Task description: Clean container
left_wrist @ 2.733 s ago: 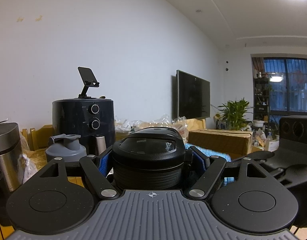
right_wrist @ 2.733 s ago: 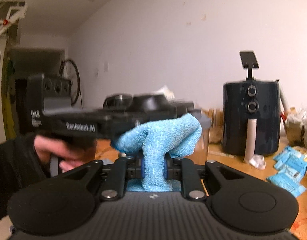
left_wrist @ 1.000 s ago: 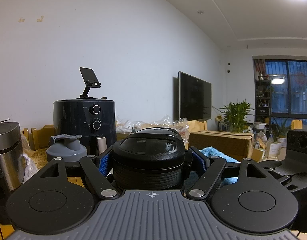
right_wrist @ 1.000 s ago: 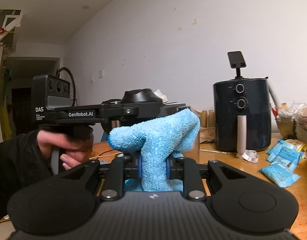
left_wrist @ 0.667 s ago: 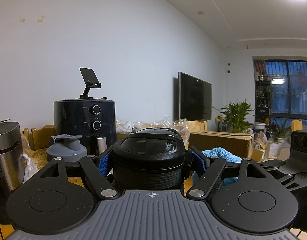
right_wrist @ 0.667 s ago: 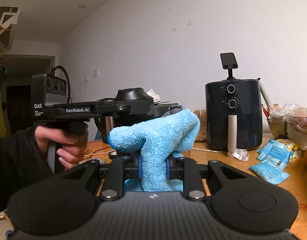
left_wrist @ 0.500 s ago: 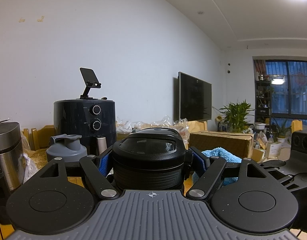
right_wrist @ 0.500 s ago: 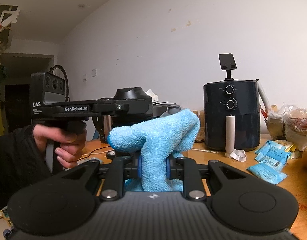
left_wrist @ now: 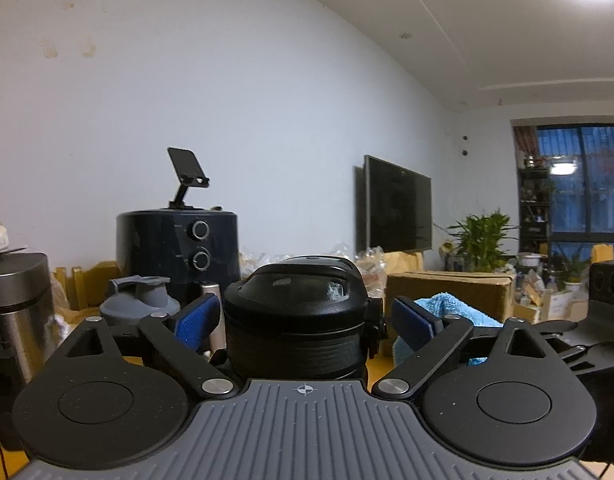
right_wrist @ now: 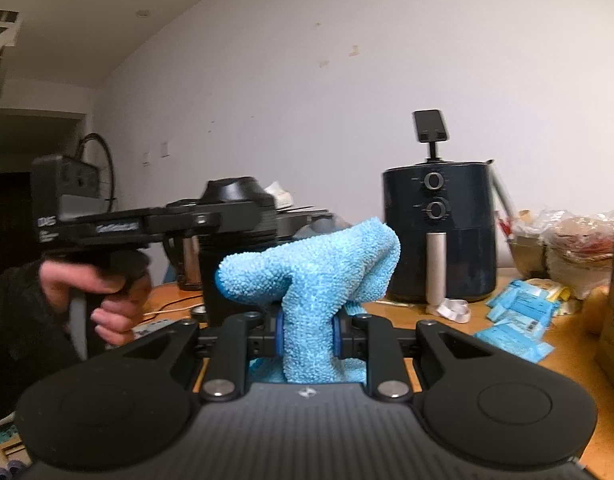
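The left gripper (left_wrist: 305, 316) is seen with its blue pads (left_wrist: 197, 320) spread, a clear gap showing on each side of the bottle (left_wrist: 295, 320) that stands between them. The bottle's black ribbed lid fills the space between the fingers but is not clamped; whether it stands on the table cannot be told, since its base is hidden behind the tool. The spread is judged to fit either a let-go of the bottle or a grip about to be taken, and the pictures do not settle which.

The right gripper (right_wrist: 307, 338) is closed on a light blue cloth (right_wrist: 311, 276), which is pinched at its waist so that a soft fold bulges forward beyond the fingertips. The cloth is probably held this way so that the fold, not the hard fingers, meets whatever is wiped. It is held just beside the bottle, apart from it in the right view.

In the right view the left tool is gripped by a hand (right_wrist: 95, 296) in a dark sleeve, and motion blur is seen on it.

Farther out, an air fryer (right_wrist: 439, 232) stands on the wooden table (right_wrist: 479, 320), blue packets (right_wrist: 519, 316) are scattered to the right, and a grey shaker (left_wrist: 141, 300) and a steel pot (left_wrist: 17, 304) are seen on the left.
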`<state>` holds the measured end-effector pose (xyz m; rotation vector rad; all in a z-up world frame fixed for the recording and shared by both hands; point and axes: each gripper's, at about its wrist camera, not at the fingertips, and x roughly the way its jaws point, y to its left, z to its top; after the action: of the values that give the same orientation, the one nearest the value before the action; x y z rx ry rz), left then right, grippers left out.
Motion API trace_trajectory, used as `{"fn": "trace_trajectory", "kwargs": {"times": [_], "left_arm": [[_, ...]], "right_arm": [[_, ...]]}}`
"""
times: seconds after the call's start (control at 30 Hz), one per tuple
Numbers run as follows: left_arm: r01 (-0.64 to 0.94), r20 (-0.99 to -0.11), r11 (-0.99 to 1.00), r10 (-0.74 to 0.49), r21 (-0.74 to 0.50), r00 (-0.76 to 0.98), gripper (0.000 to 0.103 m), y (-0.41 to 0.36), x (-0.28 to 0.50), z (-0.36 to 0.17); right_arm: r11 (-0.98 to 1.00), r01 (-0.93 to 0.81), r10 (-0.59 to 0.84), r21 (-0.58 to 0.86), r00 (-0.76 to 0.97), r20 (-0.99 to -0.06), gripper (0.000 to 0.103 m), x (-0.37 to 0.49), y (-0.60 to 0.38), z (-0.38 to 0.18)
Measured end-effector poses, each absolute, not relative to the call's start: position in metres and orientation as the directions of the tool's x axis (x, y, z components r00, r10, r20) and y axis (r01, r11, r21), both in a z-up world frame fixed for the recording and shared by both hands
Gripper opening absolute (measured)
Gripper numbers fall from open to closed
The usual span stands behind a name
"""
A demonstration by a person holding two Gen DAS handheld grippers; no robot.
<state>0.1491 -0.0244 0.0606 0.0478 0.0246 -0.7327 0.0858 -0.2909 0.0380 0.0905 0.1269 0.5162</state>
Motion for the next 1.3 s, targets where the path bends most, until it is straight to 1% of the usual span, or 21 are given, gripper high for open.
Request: {"fn": "trace_trajectory", "kwargs": {"times": [0.17,0.27,0.57,0.9,1.17,1.3], "left_arm": [[0.612,-0.009,0.790,-0.612,0.035,0.791,0.095,-0.031,0.139,0.062],[0.562,-0.009,0.825,-0.563,0.053,0.827,0.095,-0.040,0.132,0.063],[0.349,0.017,0.935,-0.350,0.056,0.936,0.095,-0.066,0.118,0.062],[0.132,-0.002,0.991,-0.132,0.004,0.991,0.095,-0.083,0.116,0.057],[0.044,0.012,0.999,-0.044,0.000,0.999,0.095,-0.093,0.113,0.062],[0.003,-0.002,1.000,-0.003,-0.001,1.000,0.094,-0.100,0.115,0.064]], "right_arm": [[0.898,-0.426,0.436,0.110,0.895,-0.097,0.020,0.086,-0.294,0.037],[0.923,-0.371,0.381,0.103,0.919,-0.100,0.020,0.087,-0.294,0.037],[0.972,-0.223,0.229,0.074,0.969,-0.091,0.020,0.088,-0.290,0.037],[0.988,-0.139,0.143,0.063,0.986,-0.079,0.020,0.087,-0.292,0.035],[0.993,-0.100,0.104,0.059,0.992,-0.071,0.020,0.091,-0.291,0.036],[0.993,-0.096,0.100,0.065,0.993,-0.068,0.020,0.093,-0.290,0.036]]}}
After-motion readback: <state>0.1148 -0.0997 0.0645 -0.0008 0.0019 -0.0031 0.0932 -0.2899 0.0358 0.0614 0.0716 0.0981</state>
